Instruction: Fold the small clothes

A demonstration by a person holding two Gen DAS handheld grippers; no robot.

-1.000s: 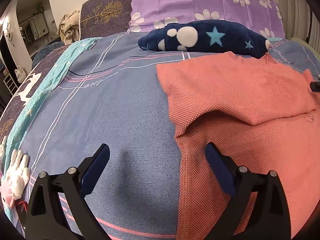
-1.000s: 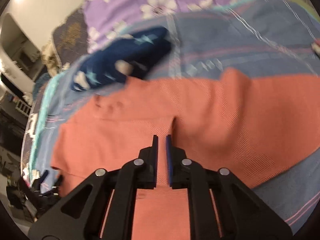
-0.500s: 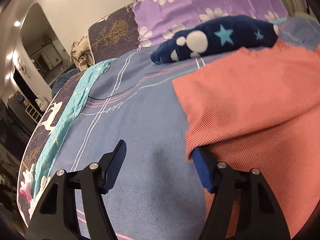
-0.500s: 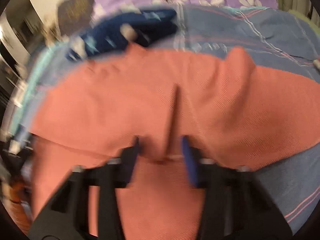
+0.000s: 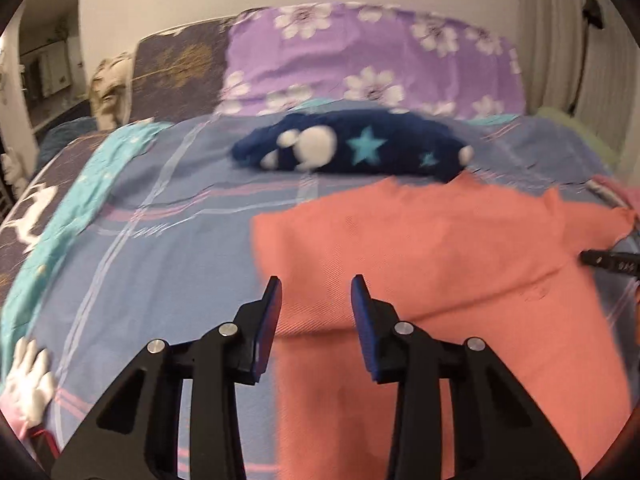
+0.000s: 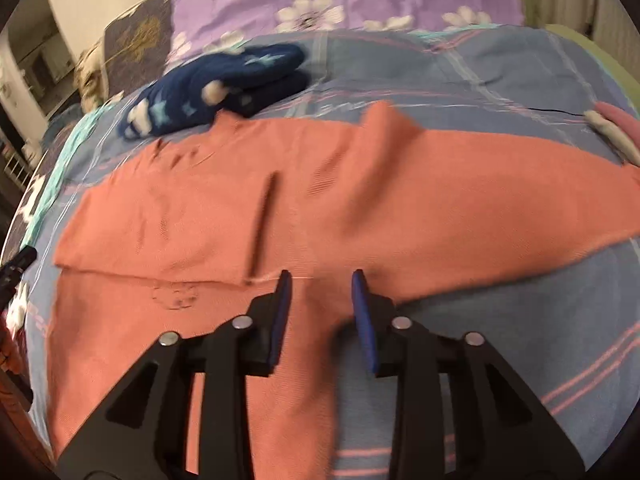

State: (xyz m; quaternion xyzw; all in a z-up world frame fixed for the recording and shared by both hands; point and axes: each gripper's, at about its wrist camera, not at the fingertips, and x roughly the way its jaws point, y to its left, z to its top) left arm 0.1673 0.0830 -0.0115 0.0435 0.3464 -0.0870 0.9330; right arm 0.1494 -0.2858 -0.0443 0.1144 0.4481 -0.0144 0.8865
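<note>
A salmon-pink knitted garment (image 5: 420, 248) lies spread on the blue striped bedsheet (image 5: 160, 248), its far part folded over the near part so the fold's edge runs across the cloth. The left gripper (image 5: 316, 300) hangs above the garment's left edge, jaws partly apart and holding nothing. The right gripper (image 6: 320, 292) sits over the near edge of the folded layer, jaws likewise parted and empty. Beyond the garment, touching its far edge, lies a navy fleece bundle with stars and white dots (image 6: 216, 88), in front of a purple floral pillow (image 5: 372, 56).
</note>
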